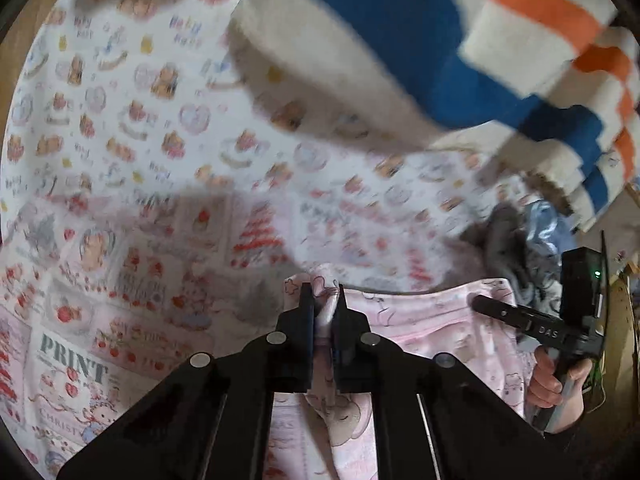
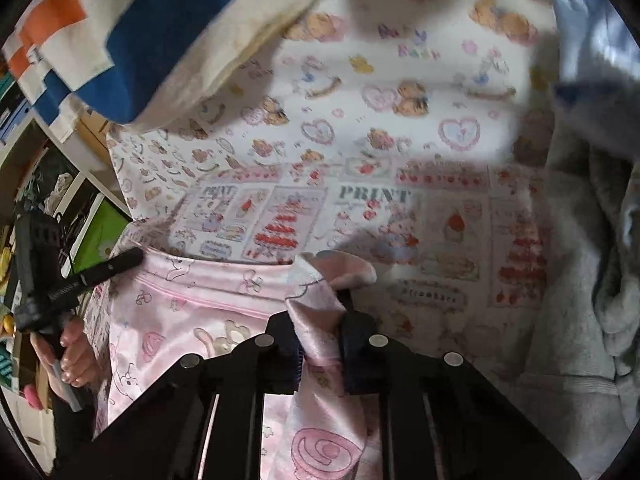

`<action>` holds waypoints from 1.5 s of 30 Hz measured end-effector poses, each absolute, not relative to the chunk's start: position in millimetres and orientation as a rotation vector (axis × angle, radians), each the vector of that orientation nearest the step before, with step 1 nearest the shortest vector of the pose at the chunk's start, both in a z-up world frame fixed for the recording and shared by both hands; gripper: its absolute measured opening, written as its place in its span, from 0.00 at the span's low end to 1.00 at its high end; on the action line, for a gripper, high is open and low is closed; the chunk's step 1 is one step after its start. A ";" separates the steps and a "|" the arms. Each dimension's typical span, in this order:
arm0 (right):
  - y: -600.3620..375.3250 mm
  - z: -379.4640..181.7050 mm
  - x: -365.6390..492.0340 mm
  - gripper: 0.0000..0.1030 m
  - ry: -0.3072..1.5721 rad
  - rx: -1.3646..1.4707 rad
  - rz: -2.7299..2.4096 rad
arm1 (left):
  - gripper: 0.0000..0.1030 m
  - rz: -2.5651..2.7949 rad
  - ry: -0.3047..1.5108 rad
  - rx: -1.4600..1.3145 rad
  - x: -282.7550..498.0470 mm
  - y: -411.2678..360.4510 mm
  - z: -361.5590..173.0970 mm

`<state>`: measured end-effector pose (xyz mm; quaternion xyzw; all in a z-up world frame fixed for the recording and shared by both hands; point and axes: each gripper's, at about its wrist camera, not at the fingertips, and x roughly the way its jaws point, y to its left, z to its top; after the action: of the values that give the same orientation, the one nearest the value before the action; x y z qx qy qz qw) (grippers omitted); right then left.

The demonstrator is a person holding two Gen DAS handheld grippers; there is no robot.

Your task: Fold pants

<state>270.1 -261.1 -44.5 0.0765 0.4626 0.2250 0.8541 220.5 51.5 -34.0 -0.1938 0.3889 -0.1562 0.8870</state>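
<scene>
Pinched pink satin is bunching between the fingers of the left gripper [image 1: 323, 312], which is clamping one corner of the pants [image 1: 432, 320]; the right gripper [image 2: 320, 320] is clamping the other. The slick cloth is likely to be slipping free if pulled unevenly. Ahead of both lie the printed sheet [image 1: 120, 120] and a striped towel [image 1: 360, 40].

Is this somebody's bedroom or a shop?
Probably a room at home, maybe a bedroom. The pink pants lie on a cartoon-print sheet, a striped towel hangs near, and cluttered shelves stand at the side.
</scene>
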 end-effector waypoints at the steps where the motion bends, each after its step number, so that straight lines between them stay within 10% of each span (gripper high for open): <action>1: -262.0 -41.0 268.0 0.14 0.958 0.168 0.480 | 0.06 -0.332 0.789 -0.395 218.2 50.1 -30.7; 22: -298.0 34.8 154.0 0.14 0.735 0.151 0.546 | 0.05 -0.453 0.618 -0.260 116.0 34.9 39.2; 45: -319.5 -34.7 84.5 0.14 0.899 0.148 0.561 | 0.06 -0.467 0.817 -0.155 44.4 4.2 -33.2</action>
<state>84.5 -319.6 -34.7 0.0706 0.4282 0.2674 0.8603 44.4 4.2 -33.2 -0.0748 0.3933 -0.2246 0.8884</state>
